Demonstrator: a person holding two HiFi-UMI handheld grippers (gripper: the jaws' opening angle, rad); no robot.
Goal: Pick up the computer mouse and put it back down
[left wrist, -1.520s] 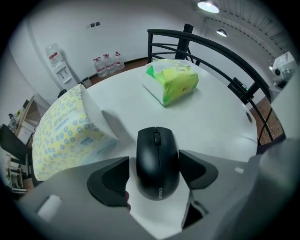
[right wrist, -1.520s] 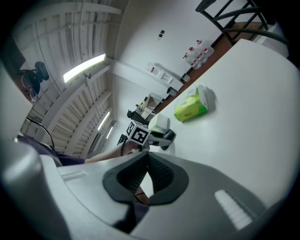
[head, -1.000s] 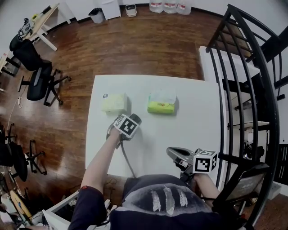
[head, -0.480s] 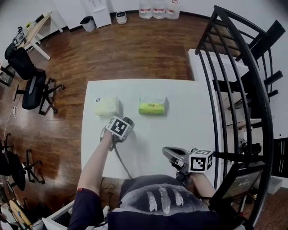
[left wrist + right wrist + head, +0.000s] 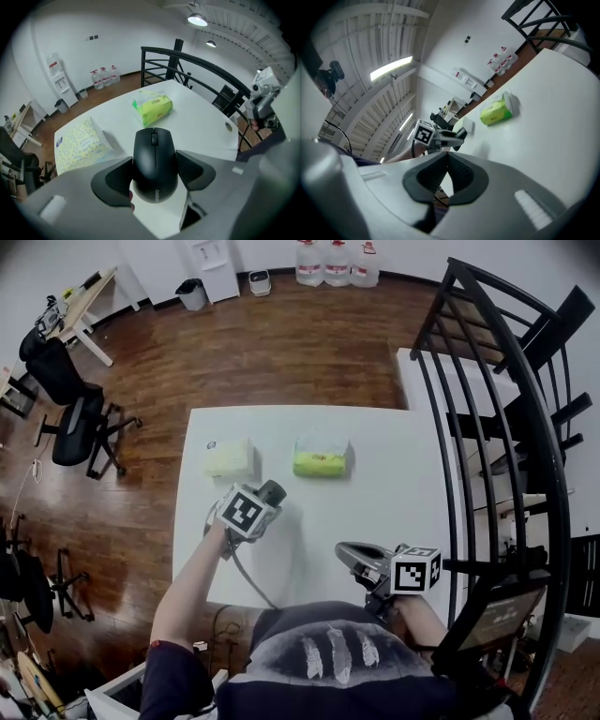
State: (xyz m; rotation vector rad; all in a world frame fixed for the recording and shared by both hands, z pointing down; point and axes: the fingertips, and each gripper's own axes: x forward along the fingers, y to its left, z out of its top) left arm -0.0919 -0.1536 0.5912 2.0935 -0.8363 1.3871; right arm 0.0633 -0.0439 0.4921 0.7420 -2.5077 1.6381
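Left gripper view gives it away: the left gripper [image 5: 154, 172] has its fingers [image 5: 191, 168] pinching the black mouse [image 5: 154, 152] by its sides, above the counter [image 5: 201, 124], just short of the green tissue pack [image 5: 153, 108]. In the head view the gripper's own body hides most of the mouse. Bare counter lies right of the pack. The right gripper [image 5: 447, 159] is well short of the pack, fingers pressed together, empty.

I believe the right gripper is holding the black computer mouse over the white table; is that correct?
Not quite: it is the left gripper that holds the black computer mouse over the white table; the left gripper view shows it.
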